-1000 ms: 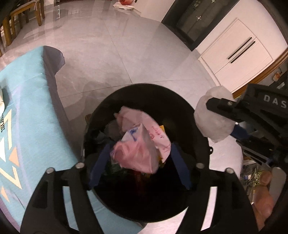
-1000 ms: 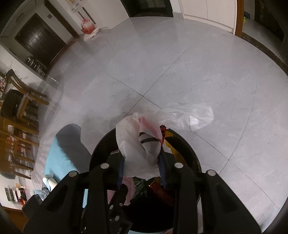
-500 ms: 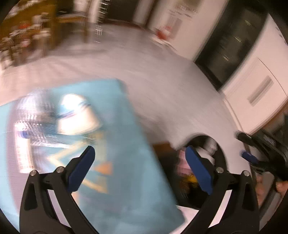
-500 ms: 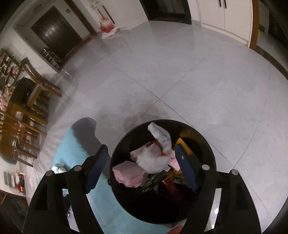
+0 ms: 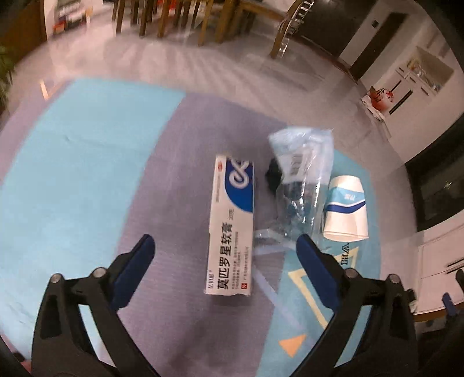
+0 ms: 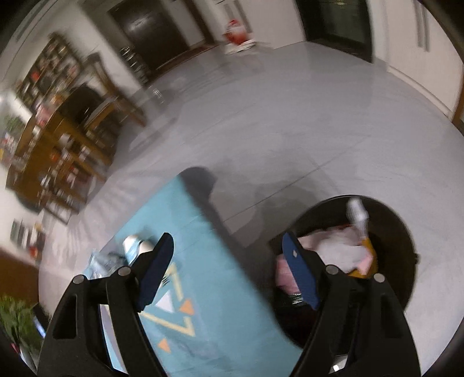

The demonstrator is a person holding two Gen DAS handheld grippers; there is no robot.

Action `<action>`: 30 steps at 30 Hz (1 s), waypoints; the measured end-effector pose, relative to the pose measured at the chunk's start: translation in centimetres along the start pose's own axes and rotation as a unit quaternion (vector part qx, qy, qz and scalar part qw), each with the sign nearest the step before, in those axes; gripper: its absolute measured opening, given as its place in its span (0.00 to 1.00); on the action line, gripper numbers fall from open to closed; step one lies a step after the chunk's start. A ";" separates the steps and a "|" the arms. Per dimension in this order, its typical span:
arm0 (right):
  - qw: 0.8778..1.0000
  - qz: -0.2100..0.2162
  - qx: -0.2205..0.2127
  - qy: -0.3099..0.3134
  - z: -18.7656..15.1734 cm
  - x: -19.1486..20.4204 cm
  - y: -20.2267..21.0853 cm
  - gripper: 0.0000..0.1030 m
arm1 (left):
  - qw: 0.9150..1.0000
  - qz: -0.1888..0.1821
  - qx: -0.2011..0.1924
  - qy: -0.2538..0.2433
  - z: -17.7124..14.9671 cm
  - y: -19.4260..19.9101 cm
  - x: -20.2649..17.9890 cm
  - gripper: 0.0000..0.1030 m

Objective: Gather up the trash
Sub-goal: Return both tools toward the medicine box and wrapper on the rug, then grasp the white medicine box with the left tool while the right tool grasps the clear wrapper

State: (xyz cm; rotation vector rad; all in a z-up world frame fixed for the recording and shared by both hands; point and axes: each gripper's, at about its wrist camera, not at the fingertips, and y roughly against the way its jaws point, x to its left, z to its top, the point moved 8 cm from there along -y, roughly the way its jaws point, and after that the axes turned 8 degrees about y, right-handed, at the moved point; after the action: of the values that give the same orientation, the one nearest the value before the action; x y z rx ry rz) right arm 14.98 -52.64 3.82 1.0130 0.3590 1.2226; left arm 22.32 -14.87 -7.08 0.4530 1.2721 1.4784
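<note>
In the left wrist view my left gripper point(image 5: 224, 255) is open and empty above the table, its jaws on either side of a white and blue ointment box point(image 5: 232, 226). Right of the box lie a crumpled clear plastic bag point(image 5: 301, 179) and a white and blue paper cup point(image 5: 346, 213) on its side. In the right wrist view my right gripper point(image 6: 227, 261) is open and empty over the table's edge. The black trash bin point(image 6: 400, 240) stands on the floor at the right, holding pink and white bags point(image 6: 333, 249).
The table has a teal and purple cover point(image 5: 72, 162) with triangle patterns point(image 6: 174, 316). Wooden chairs point(image 5: 179, 17) and a dining table point(image 6: 58, 139) stand across the grey tiled floor point(image 6: 290, 116). White cabinets point(image 5: 429, 162) line the wall.
My left gripper swung from over the bin to the table and now faces the box, bag and cup. My right gripper dropped its white bag into the bin, opened, and moved left towards the table.
</note>
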 end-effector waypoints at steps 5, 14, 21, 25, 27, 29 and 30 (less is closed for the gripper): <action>0.998 0.040 0.007 0.037 -0.5 4.0 -0.9 0.74 | 1.000 -0.013 0.025 -0.011 -0.9 -2.9 -0.6 0.79; 0.993 0.040 0.032 0.105 -1.9 8.3 -3.1 0.74 | 0.999 -0.022 0.024 0.032 -0.6 -3.1 1.6 0.37; 0.984 0.081 0.027 0.155 -3.9 13.6 -4.3 0.74 | 1.000 0.020 0.012 0.000 0.4 2.2 5.5 0.37; 0.976 0.106 0.044 0.187 -6.5 16.9 -5.4 0.74 | 0.999 0.021 0.013 0.042 1.1 3.8 8.5 0.35; 0.967 0.111 0.056 0.222 -7.6 18.9 -6.3 0.74 | 0.998 -0.015 0.020 0.052 0.6 3.7 9.0 0.35; 0.960 0.106 0.060 0.250 -8.3 20.7 -7.4 0.74 | 0.999 -0.004 0.015 0.043 1.1 3.9 9.5 0.35; 0.960 0.102 0.060 0.255 -8.4 21.6 -8.0 0.74 | 0.999 -0.006 0.009 0.046 1.5 4.3 9.8 0.34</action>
State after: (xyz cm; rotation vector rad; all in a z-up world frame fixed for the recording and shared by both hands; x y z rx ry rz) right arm 21.40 -29.51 -1.14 0.8395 0.7503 1.6663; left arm 18.15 -4.93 -6.09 0.3924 1.3583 1.4946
